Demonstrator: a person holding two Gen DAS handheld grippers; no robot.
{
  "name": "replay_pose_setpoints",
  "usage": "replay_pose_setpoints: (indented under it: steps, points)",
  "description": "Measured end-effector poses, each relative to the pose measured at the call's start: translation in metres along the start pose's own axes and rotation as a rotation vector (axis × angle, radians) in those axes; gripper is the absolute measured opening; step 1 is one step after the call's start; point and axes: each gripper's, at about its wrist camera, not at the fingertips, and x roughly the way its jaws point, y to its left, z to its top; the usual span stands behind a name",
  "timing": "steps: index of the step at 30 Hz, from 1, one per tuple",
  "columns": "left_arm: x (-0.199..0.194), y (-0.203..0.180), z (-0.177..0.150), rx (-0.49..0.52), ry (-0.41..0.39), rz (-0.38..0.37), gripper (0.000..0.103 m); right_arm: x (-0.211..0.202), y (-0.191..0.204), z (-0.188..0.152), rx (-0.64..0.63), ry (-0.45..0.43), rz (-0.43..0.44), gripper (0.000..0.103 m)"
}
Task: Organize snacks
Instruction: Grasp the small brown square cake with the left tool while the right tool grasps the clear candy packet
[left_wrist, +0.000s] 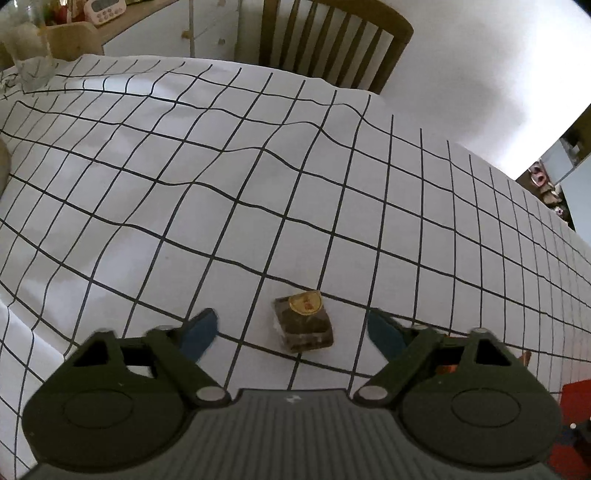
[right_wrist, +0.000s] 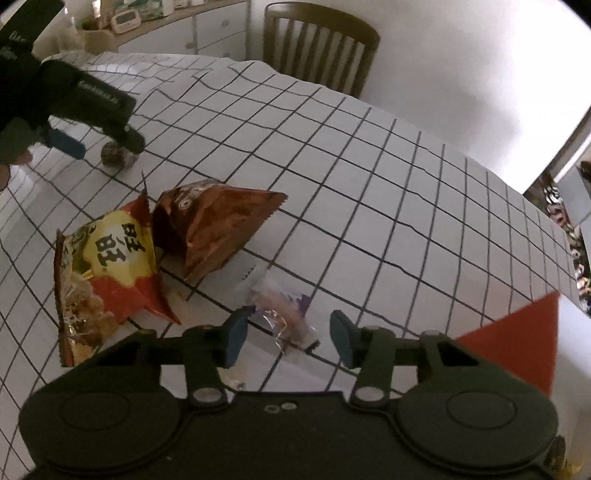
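In the left wrist view, the left hand-held gripper is spread, its blue pads either side of a small dark wrapped snack with a gold sticker, low in the centre of the frame; neither pad touches it. The snack lies on the counter, whose gridded cloth is rumpled into ridges across the middle. If the jaws close off-centre, one pad would likely push the light packet aside or snag the loose cloth with it.

In the right wrist view, going left to right: a yellow-and-red snack bag at lower left, touching a brown foil bag at centre, then a small clear-wrapped snack low in the centre. The right hand-held gripper stands partly spread around it, the left pad at the crinkled wrapper's edge, the right pad apart. That slippery film could slide out, or the pads could catch only the wrapper tail.

A red-orange object sits at lower right, near the right finger. The counter's far edge runs from upper centre to the right, by a wooden chair; the cloth between is open room.
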Motion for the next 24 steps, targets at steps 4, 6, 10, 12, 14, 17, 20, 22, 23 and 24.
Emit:
replay_pose_setpoints:
  steps: [4,6,10,12,14,17,20,22,23,24]
  points:
    - [0.003,-0.001,0.000,-0.014,0.012,-0.004,0.063,0.002,0.000,0.002,-0.005,-0.008,0.017,0.030]
    - [0.002,-0.004,-0.001,-0.005,0.005,0.001,0.051,0.003,-0.001,0.003,0.001,-0.010,0.026,0.026]
    - [0.001,-0.004,-0.002,-0.002,0.003,-0.003,0.037,0.003,-0.002,0.002,0.008,-0.014,0.028,0.015]
    - [0.000,-0.004,-0.004,0.004,0.002,-0.004,0.035,0.002,-0.001,0.002,0.007,-0.022,0.020,0.012]
    - [-0.002,-0.003,-0.005,0.009,0.002,-0.007,0.034,-0.001,-0.001,0.000,0.013,-0.030,0.014,0.012]
    - [-0.003,0.001,-0.007,0.005,0.014,-0.021,0.034,-0.005,-0.003,-0.003,0.040,-0.033,0.004,0.011]
    - [-0.008,0.006,-0.009,-0.009,0.024,-0.034,0.034,-0.013,-0.005,-0.007,0.080,-0.039,-0.001,0.010]
    - [-0.014,0.009,-0.011,-0.013,0.020,-0.041,0.034,-0.021,-0.006,-0.011,0.106,-0.045,-0.005,0.010]
    - [-0.016,0.011,-0.012,-0.013,0.019,-0.045,0.034,-0.026,-0.006,-0.012,0.120,-0.051,-0.007,0.010]
    - [-0.020,0.012,-0.013,-0.013,0.020,-0.048,0.034,-0.031,-0.006,-0.014,0.131,-0.057,-0.008,0.010]
